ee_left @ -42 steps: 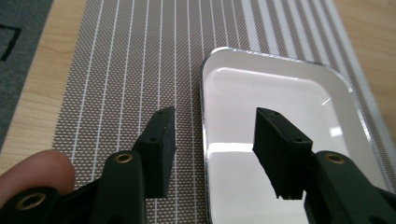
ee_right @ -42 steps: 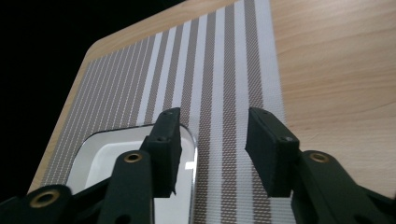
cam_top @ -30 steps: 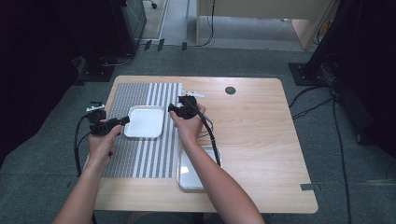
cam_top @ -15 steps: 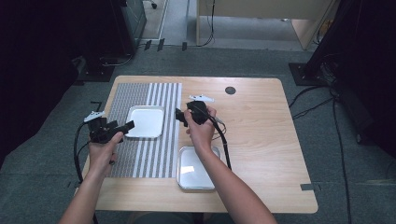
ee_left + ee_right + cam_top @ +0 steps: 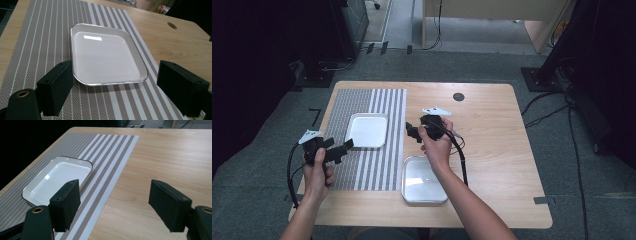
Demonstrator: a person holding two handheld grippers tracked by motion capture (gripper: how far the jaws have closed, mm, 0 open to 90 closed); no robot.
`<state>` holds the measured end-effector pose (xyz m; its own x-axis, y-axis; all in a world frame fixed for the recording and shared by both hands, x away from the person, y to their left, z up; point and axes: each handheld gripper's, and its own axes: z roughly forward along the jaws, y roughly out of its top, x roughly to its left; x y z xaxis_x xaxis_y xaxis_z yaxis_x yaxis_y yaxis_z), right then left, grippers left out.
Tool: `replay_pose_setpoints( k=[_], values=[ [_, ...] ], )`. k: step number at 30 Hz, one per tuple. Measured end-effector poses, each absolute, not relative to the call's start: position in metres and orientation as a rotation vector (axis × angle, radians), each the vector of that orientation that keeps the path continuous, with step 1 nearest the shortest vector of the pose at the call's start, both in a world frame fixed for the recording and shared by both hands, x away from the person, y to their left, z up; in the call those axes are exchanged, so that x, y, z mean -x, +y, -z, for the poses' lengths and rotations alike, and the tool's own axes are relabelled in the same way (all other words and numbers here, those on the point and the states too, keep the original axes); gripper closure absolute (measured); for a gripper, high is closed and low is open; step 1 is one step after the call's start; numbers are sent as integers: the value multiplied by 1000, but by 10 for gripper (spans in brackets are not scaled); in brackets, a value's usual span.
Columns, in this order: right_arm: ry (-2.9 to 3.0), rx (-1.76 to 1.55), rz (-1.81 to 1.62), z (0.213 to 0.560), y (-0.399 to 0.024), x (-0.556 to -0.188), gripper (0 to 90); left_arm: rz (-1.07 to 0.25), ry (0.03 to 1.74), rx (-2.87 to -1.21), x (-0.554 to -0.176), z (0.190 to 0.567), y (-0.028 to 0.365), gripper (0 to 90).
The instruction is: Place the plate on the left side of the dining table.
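High view: I see two white square enamel trays with dark rims, one tray on the mat (image 5: 367, 131) lying flat on the grey striped woven placemat (image 5: 387, 165), and a second tray (image 5: 424, 180) resting on the bare wooden table (image 5: 497, 150) near my edge, just beside the placemat. My left gripper (image 5: 343, 147) hovers off the mat tray's near-left corner; its jaws have just been opening and stand wide with nothing between them, the tray lying beyond the pads in the left gripper view (image 5: 107, 55). My right gripper (image 5: 412, 132) hangs above the mat's right border, between the two trays; its jaws have likewise just been opening and hold nothing. I judge the mat tray set down and released. To finish this step well I would draw both grippers clear level, without clipping the rim, and confirm the tray sits square to the stripes. Count: two trays, one placemat, two grippers, one table.
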<state>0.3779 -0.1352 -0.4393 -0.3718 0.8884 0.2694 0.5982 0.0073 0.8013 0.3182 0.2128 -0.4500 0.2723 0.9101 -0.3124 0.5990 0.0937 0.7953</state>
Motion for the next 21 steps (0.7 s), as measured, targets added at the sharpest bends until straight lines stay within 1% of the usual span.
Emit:
replay_pose_setpoints(
  k=[13, 21],
  values=[
    [1947, -1544, -1307, 440, -164, -359, 260, -471, 1415, -1613, -295, 449, 223, 140],
    [1922, -1555, -1304, 440, -183, -348, 261, -474, 1414, -1644, -278, 460, 221, 140]
  ],
)
